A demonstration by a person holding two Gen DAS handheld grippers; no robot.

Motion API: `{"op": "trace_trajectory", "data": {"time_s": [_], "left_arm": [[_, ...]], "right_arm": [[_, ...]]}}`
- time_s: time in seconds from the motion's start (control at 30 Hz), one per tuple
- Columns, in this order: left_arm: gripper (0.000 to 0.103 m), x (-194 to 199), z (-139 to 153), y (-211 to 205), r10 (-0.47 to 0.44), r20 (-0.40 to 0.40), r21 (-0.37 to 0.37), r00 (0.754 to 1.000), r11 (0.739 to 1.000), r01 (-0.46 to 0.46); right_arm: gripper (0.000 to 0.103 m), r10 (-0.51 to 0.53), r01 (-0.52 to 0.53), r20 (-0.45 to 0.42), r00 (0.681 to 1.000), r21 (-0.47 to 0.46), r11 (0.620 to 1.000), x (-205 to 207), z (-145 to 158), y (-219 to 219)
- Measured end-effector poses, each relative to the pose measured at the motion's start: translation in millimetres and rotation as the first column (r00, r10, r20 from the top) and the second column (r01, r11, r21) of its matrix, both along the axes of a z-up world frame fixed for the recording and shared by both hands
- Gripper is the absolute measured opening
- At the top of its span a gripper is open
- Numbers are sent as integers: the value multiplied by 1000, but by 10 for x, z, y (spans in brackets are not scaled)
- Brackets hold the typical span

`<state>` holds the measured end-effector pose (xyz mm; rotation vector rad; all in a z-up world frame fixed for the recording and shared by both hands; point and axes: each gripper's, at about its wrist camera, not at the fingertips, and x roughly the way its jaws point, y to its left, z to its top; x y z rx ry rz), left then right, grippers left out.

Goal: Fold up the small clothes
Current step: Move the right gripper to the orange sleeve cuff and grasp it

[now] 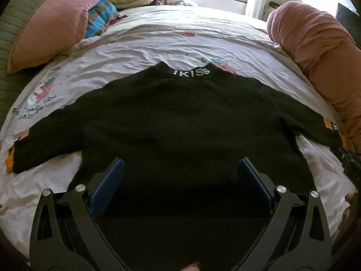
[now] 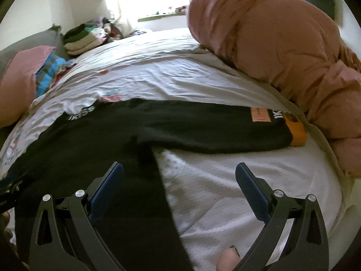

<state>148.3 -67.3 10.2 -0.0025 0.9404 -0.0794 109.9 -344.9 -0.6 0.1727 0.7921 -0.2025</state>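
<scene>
The black sweater [image 1: 180,117] lies flat on the bed [image 1: 158,38], collar toward the far edge by the window, hem at the near edge under my grippers, and both sleeves spread sideways, so its widest line runs across the bed from the left side to the right. I read the fold as not yet started: nothing is doubled over.

My left gripper [image 1: 181,169] sits over the middle of the hem, its jaws wide apart and holding nothing, with the body of the sweater straight ahead of it. My right gripper [image 2: 179,174] is further toward the right edge of the bed, jaws also wide apart and empty; they straddle the sweater's right side seam, dark cloth under the left finger and bare sheet under the right one.

The right sleeve [image 2: 225,126] stretches ahead and off to the right from there, ending in an orange cuff [image 2: 297,133] near the rolled pink duvet [image 2: 282,52] at the bed's right edge. So the right gripper is clearly the nearer one for that sleeve, and I would judge it folds inward, across the chest.

The left sleeve [image 1: 49,135] reaches toward the left edge, below the pink pillow [image 1: 54,22].
</scene>
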Motion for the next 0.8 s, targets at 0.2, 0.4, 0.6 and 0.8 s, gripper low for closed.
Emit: {"op": "trace_trajectory", "data": {"time_s": [0.2,0.4,0.6,0.8], "left_arm": [[94,151,-98,-22,-7,-14,3,1000,1000,7],[94,299,-175,-28,-6,-23,17,1000,1000,6],[94,459,-201,-12,11,-35,14,999,1000,-11],[94,595,-177,46,55,-28,13,998,998,-55]], "right_arm": [[99,-102,104,-34,994,56,993,132,-110,-409],[99,-208,215,-70,976,121,969,233,-255,-829],[99,-325,337,-97,941,165,927,227,-397,-1298],[99,-382,397,-108,918,241,886,214,-481,-1648]]}}
